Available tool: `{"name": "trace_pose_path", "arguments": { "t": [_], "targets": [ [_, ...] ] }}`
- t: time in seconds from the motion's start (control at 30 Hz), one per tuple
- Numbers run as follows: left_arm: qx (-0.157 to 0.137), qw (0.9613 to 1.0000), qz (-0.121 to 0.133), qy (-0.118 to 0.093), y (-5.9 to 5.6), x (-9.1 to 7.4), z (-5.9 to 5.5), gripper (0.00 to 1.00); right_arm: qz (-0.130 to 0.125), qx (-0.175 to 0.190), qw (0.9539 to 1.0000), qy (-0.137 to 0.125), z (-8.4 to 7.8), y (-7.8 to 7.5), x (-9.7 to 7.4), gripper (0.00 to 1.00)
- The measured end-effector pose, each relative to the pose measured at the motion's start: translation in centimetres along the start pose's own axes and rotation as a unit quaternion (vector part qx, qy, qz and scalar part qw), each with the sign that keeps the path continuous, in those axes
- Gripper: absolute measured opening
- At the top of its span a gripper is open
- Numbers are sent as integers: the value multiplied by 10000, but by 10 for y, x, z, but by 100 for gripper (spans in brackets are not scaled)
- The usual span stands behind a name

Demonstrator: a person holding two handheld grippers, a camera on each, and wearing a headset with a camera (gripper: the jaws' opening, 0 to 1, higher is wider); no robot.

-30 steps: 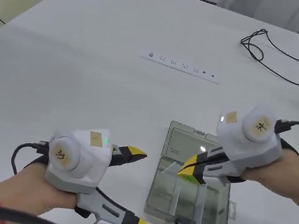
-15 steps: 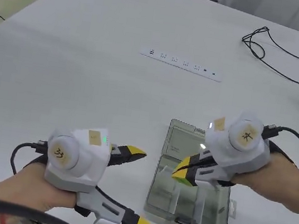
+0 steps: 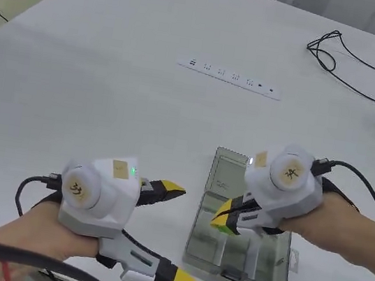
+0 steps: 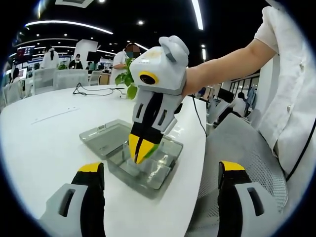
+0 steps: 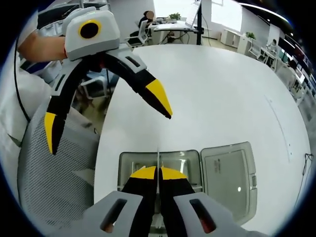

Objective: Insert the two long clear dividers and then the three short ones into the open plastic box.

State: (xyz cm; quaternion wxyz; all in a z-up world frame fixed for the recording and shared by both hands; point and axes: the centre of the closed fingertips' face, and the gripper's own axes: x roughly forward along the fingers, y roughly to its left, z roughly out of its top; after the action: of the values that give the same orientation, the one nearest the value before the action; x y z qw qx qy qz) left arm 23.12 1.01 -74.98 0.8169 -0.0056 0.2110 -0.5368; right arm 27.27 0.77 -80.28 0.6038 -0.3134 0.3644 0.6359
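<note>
- Work surface: white table (image 3: 114,66); a power strip (image 3: 231,78) and a looped cable (image 3: 348,55) lie at its far side, well apart from the work.
- Plastic box (image 3: 234,275): it lies open on the table near the person, with the lid (image 3: 229,171) folded flat on the far side; the tray is under the right gripper.
- Left gripper (image 3: 185,241): jaws spread wide and holding nothing; it is positioned just beside the box on its left, not touching it.
- Right gripper (image 3: 221,223): jaws pressed together on a thin clear divider (image 5: 158,159); the tips point down into the tray, close above its floor.
- Divider in hand: it is seen edge-on in the right gripper view, so whether it is long or short cannot be told; whether its lower edge has seated cannot be told.
- Tray contents: the head view shows pale upright ribs running along the tray, probably dividers already fitted; their count is uncertain.
- Progress, as a judgement: insertion is under way, one piece is being placed; no loose dividers lie on the table in view, so the remaining quantity cannot be confirmed.
</note>
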Motion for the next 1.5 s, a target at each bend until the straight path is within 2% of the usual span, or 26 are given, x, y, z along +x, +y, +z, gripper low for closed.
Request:
{"name": "trace_pose_path", "arguments": {
  "t": [0.57, 0.77, 1.2, 1.3, 1.5],
  "targets": [
    [2, 10000, -12, 54, 0, 0, -2, 98, -35, -268, 9984, 497, -10, 2, 16, 2],
    [5, 10000, -13, 63, 0, 0, -2, 98, -44, -261, 9980, 568, -11, 1, 15, 2],
    [32, 9999, 8, 113, -1, -2, -3, 98, -101, -64, 9990, 420, -10, 1, 14, 3],
    [45, 9999, 17, 129, -1, -3, -2, 98, -128, 75, 9997, 215, -3, 1, 9, 4],
    [49, 9999, 26, 152, -1, -3, -3, 98, -227, 166, 9996, -32, 6, -3, -6, 7]
  ]
}}
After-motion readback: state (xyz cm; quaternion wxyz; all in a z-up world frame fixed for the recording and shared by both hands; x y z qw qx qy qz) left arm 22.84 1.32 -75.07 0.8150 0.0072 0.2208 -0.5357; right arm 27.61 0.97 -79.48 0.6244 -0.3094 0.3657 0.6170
